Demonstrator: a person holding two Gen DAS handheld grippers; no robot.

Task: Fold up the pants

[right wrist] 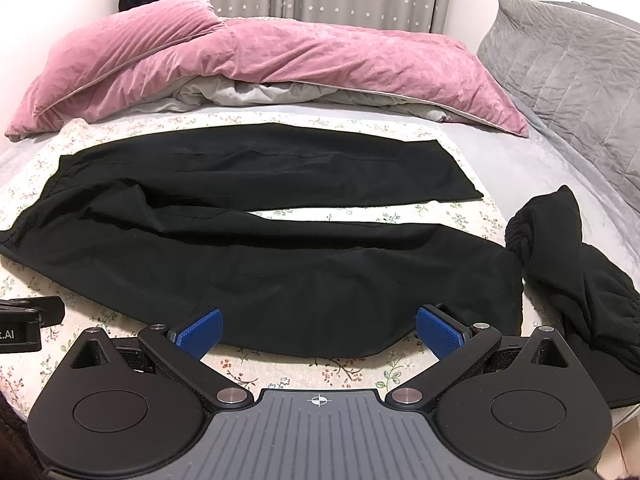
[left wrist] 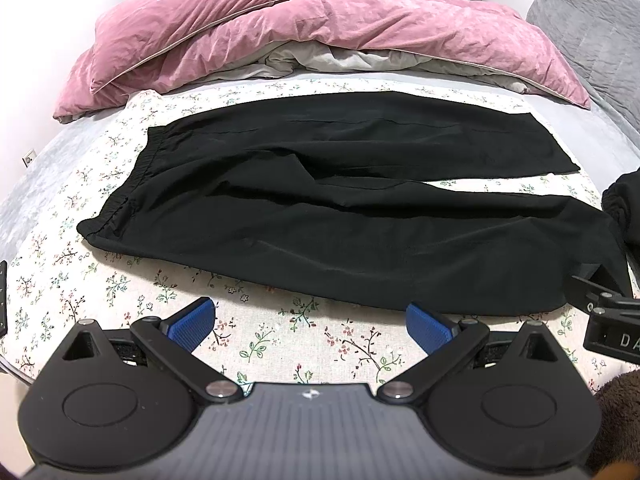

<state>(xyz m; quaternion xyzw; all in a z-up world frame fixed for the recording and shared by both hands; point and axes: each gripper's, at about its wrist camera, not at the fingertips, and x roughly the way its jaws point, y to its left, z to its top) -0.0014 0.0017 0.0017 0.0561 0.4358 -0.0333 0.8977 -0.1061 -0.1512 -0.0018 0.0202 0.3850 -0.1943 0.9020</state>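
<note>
Bed fills both views, grey sheet with a floral cloth spread over the near part; pink duvet bunched along the far side, grey quilted pillow far right. Black pants lie flat on the floral cloth, waistband to the left, both legs running right, a thin strip of cloth showing between the legs toward the hems. A second dark garment sits crumpled just beside the near leg's hem, right side, apparently not part of this fold. Step judged: pre-grasp, nothing folded yet, legs not yet stacked. Next move likely calls for pinching the near leg's edge at two spots, waist end and hem end, and carrying it over onto the far leg so seams line up; thin limp fabric, so a shallow pinch could slip or drag the cloth underneath. Left hand-held gripper hovers low over the floral cloth just short of the near edge of the pants, blue pads spread wide, nothing between them. Right hand-held gripper sits further right, pads splayed over the near leg's lower edge, fabric under the gap but not pinched. Both point forward across the bed, level, side by side, each one's body visible at the edge of the other's view.
</note>
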